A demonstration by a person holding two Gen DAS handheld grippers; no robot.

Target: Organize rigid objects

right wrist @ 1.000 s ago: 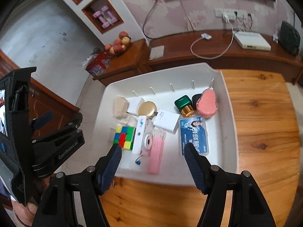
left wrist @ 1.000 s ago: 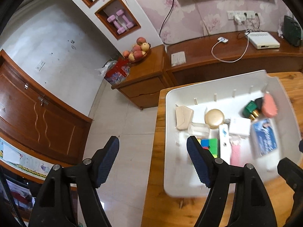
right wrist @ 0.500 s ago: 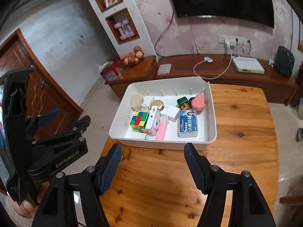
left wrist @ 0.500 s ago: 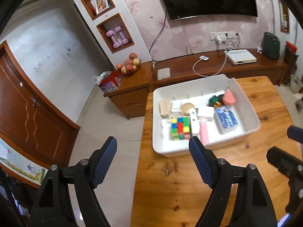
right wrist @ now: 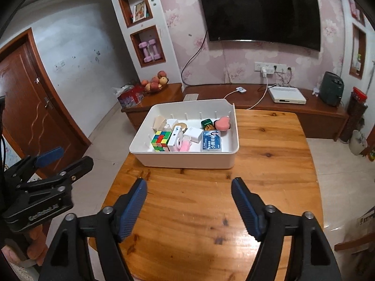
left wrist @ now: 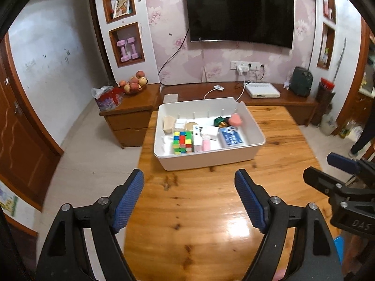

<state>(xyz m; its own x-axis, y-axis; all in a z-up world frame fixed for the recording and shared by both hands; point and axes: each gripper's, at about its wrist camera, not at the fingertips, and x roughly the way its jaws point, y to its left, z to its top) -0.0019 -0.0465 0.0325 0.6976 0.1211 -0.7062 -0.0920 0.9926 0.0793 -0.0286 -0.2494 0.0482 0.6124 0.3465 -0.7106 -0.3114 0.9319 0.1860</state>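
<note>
Both grippers have pulled back and up from the tray over the last 1 second, so the whole room shows now where the tray's contents filled the view before. Largest first: the wooden table [right wrist: 269, 164] spreads bare under and between the fingers of both grippers. Ahead of the fingertips, well apart from them, sits the white tray [right wrist: 187, 161] at the table's far left part. Inside it lie the items: a blue-labelled box [right wrist: 211, 143] toward the right fingers' side, a Rubik's cube [right wrist: 160, 141] toward the left fingers' side, a white toy camera [right wrist: 175, 140] just beside the cube, a pink heart-shaped piece [right wrist: 222, 123] at the far right, and a green cap [right wrist: 206, 124] beside it.

The left gripper [left wrist: 189, 197] and right gripper [right wrist: 189, 205] both stand released, fingers spread wide, holding nothing.

Judging by the bare table and the filled tray, the organizing looks finished or very nearly so; nothing loose appears left outside the tray.
</note>
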